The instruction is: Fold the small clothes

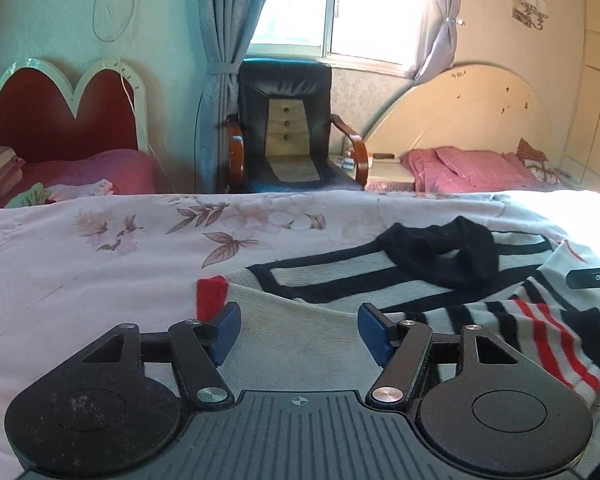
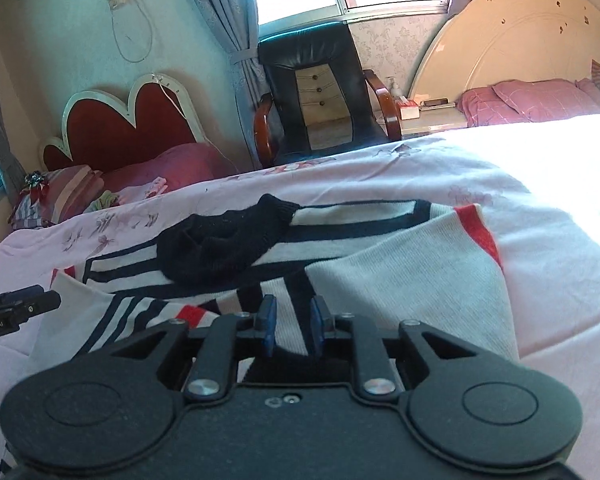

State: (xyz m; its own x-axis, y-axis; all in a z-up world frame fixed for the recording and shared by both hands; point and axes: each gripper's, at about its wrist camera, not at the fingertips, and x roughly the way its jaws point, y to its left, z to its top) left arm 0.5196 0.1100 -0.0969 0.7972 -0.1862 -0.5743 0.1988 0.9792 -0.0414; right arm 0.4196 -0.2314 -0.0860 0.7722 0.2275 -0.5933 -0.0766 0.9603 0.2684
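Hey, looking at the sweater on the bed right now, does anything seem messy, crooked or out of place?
Yes. The striped sweater is only half folded: its sleeves lie crossed at uneven angles over the body, one red cuff sticks up, and the black collar is bunched. Nothing looks torn or spilled on the floral bedspread.

Two wrist fisheyes, low over the bed (image 1: 100, 280), facing the window, sharing the sweater (image 1: 340, 280).

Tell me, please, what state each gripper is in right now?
Left gripper: open, holding nothing, above the striped sweater.
Right gripper: jaws slightly apart, nothing gripped.
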